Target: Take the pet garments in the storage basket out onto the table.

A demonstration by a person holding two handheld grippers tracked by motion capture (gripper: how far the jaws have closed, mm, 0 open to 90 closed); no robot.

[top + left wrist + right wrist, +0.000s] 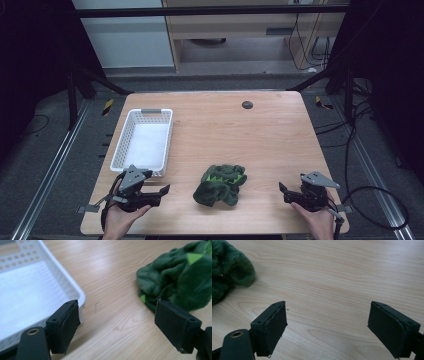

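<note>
Wooden table (260, 125) under dim light | green plush toy (220, 184) crumpled near front edge, between both tongs | left gripper (161, 190) released, aimed toward toy, beside white basket (167, 135) at left edge | right gripper (282, 189) released, waiting at front right corner

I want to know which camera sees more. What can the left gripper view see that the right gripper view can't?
The left gripper view has the white basket beside its open left tool, and the bright green spikes on the green plush toy. The right gripper view has a wider stretch of bare table ahead of the open right tool. Both show the toy, the wooden table and two black jaws with nothing between them.
</note>
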